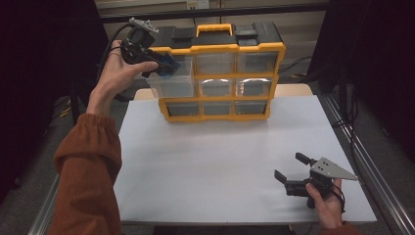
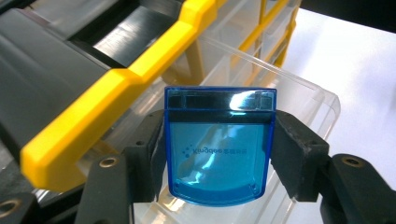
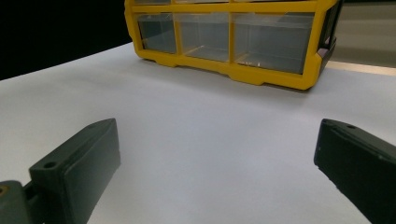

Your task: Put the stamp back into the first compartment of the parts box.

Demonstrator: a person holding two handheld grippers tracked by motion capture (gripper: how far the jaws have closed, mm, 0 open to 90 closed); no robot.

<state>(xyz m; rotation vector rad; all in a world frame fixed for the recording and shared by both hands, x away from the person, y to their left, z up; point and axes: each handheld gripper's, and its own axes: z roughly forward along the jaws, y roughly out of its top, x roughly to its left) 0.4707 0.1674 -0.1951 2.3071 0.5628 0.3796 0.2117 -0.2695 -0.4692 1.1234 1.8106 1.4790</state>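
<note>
Rust-brown gathered-cuff sleeve (image 1: 88, 147) — black grippers, brass screws, grey three-cornered plate (image 1: 332, 168).

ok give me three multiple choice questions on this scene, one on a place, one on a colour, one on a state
1. Where is the blue case held?
A. over the pulled-out clear drawer at the organiser's upper left
B. flat on the white table
C. on the organiser's handle

2. What colour is the frame of the drawer organiser?
A. red
B. yellow
C. green

3. How is the right gripper?
A. shut on a drawer
B. shut on the blue case
C. open, holding nothing

Answers:
1 A, the left gripper has it above the open drawer.
2 B, yellow bars run around the clear drawers.
3 C, the right gripper view shows its jaws wide apart over the bare table.
</note>
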